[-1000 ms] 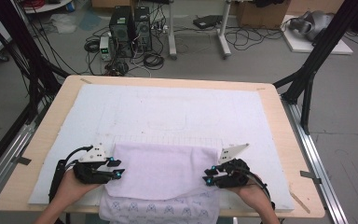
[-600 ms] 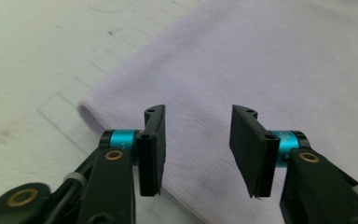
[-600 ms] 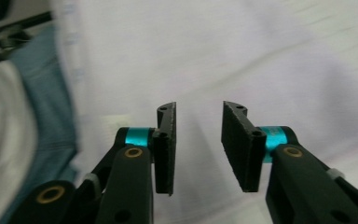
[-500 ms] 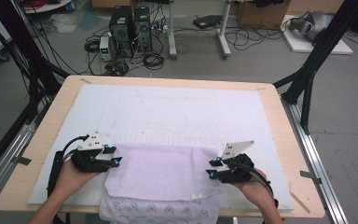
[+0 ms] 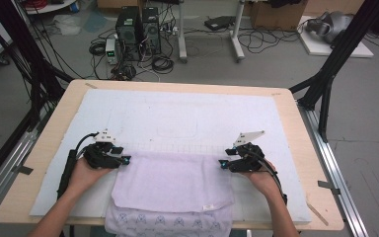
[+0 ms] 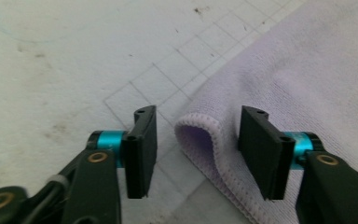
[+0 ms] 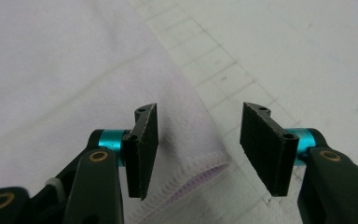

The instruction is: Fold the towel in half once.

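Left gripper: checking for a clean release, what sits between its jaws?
The towel's folded corner; the pads stand clear of it in the left gripper view.

left gripper point(image 5: 127, 160) and right gripper point(image 5: 222, 163) opened off towel point(image 5: 172, 180) corners, drawn outward

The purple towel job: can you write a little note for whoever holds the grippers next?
Left gripper: open, jaws just been opening, towel corner loose between them.
Right gripper: open, jaws just been opening, at the other folded corner, nothing gripped.
Towel: folded over once on the white mat, near edge hanging off the table.
Done: first fold, both corners let go.
Left: probably another fold and smoothing.
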The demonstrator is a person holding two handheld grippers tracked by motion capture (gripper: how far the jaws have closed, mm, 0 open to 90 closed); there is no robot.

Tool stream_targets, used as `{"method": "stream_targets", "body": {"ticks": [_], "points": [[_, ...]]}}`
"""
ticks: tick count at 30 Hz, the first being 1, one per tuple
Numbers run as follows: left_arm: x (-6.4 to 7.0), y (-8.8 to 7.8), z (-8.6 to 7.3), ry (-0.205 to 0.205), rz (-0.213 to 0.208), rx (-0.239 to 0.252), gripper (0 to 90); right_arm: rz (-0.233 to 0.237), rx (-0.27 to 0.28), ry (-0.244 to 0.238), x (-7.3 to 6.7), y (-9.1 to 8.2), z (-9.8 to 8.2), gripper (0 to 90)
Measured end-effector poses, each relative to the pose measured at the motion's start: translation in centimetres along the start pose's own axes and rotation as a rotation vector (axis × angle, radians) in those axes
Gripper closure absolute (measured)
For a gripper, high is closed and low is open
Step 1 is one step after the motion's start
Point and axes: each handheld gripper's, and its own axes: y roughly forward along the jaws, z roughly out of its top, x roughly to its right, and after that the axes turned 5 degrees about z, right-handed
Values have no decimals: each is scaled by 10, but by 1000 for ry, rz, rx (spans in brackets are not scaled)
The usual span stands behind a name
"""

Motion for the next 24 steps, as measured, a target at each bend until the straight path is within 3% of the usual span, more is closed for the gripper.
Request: {"method": "stream_targets", "body": {"ticks": [2,4,5,6,8,13,16,21,24], "points": [[0,0,0,10,-36,6,663,24,-17,14,3,6,-1,512],[1,0,2,22,-46,10,774,69,-33,10,3,10,-1,680],[1,0,3,24,-52,7,812,90,-27,10,2,11,0,846],[-1,1,6,25,-54,-4,830,117,-20,-1,2,10,1,853],[-3,2,12,30,-43,-14,847,116,-29,-3,5,12,3,856],[-16,3,36,19,14,18,859,43,11,29,21,0,18,859],[-28,0,62,13,52,43,860,-15,15,28,34,-9,37,859],[-38,-11,111,51,122,88,860,-91,27,7,53,-27,74,859],[-51,-22,137,38,142,132,860,-126,50,3,63,-42,96,859]]}}
